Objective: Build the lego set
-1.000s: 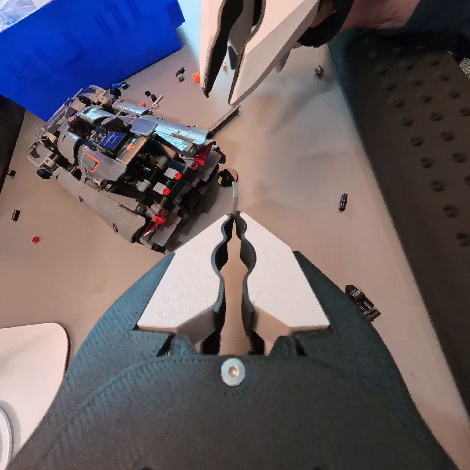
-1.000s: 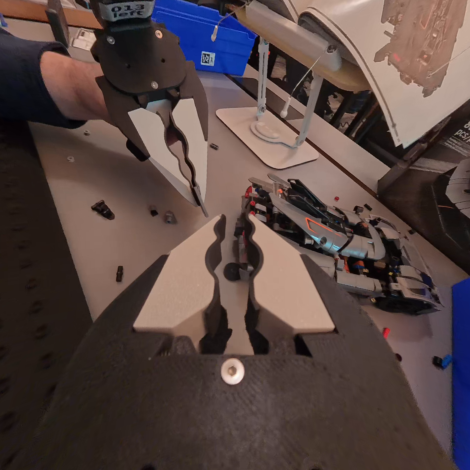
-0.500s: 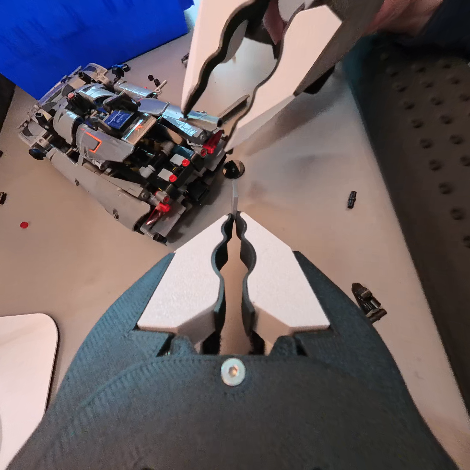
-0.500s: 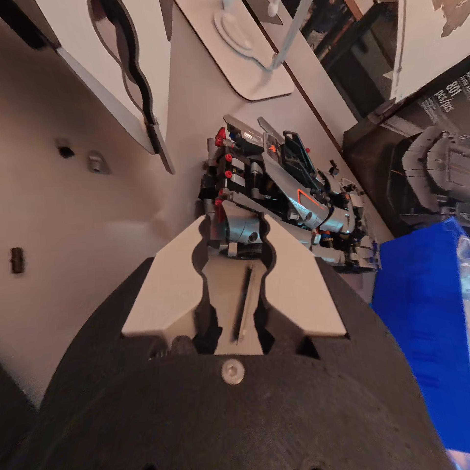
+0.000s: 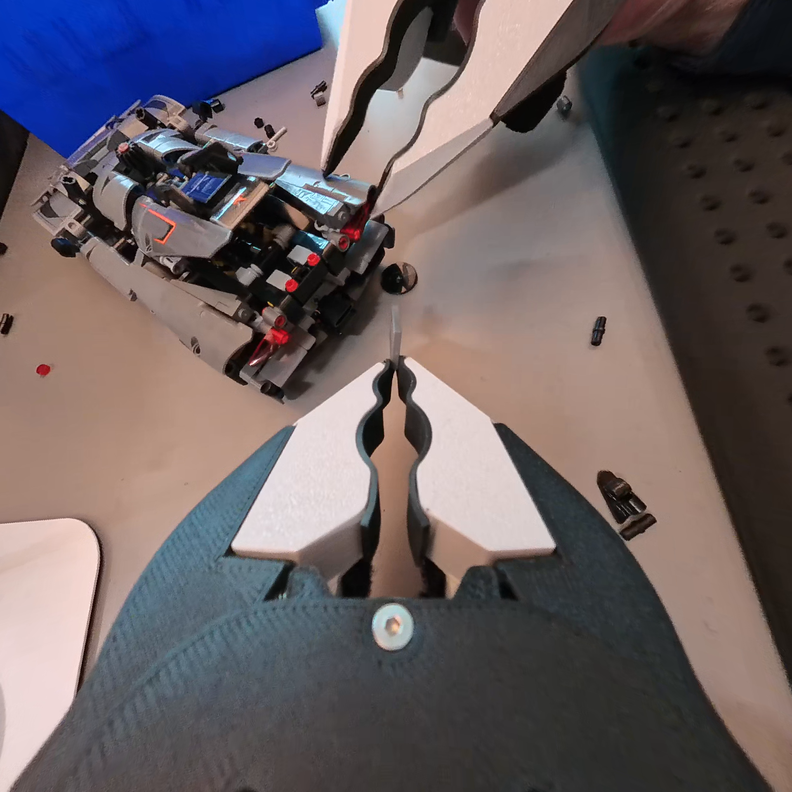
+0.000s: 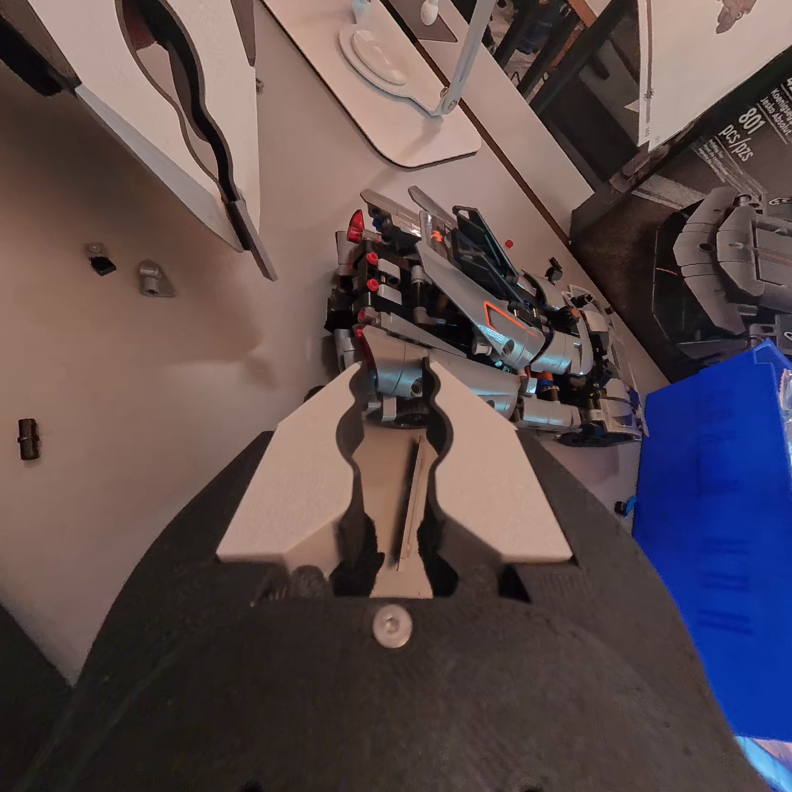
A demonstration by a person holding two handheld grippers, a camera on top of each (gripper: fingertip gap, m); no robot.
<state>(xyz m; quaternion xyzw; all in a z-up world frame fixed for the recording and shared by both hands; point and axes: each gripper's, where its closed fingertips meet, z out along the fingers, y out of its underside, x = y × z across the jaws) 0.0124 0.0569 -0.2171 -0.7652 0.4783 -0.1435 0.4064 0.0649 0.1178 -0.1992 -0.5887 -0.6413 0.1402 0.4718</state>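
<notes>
A grey and black lego car (image 5: 201,253) lies on the beige table (image 5: 493,265); it also shows in the right wrist view (image 6: 463,317). My left gripper (image 5: 395,362) is shut on a thin grey flat piece (image 5: 395,336) that sticks out of its tips, held near the car's rear end. In the right wrist view the left gripper (image 6: 229,201) hangs at the upper left with that piece (image 6: 253,244). My right gripper (image 6: 394,368) is open, its jaws astride the grey rear side panel (image 6: 398,377) of the car. In the left wrist view it (image 5: 351,182) comes down from the top.
A thin flat strip (image 6: 411,493) lies on the table under the right gripper. A black round part (image 5: 396,276), a black pin (image 5: 598,330) and other loose bits (image 5: 621,501) are scattered about. A blue bin (image 5: 150,55), a white stand base (image 6: 420,128) and the set's box (image 6: 707,265) stand around. Left tips to right tips: about 9 centimetres. My left tips are roughly 11 centimetres from the black pin (image 5: 598,330). It turns up in the right wrist view (image 6: 26,434) as well.
My right gripper has opened wider and come down from beside the left gripper onto the car's rear side panel. My left gripper still holds the grey piece in about the same place.
</notes>
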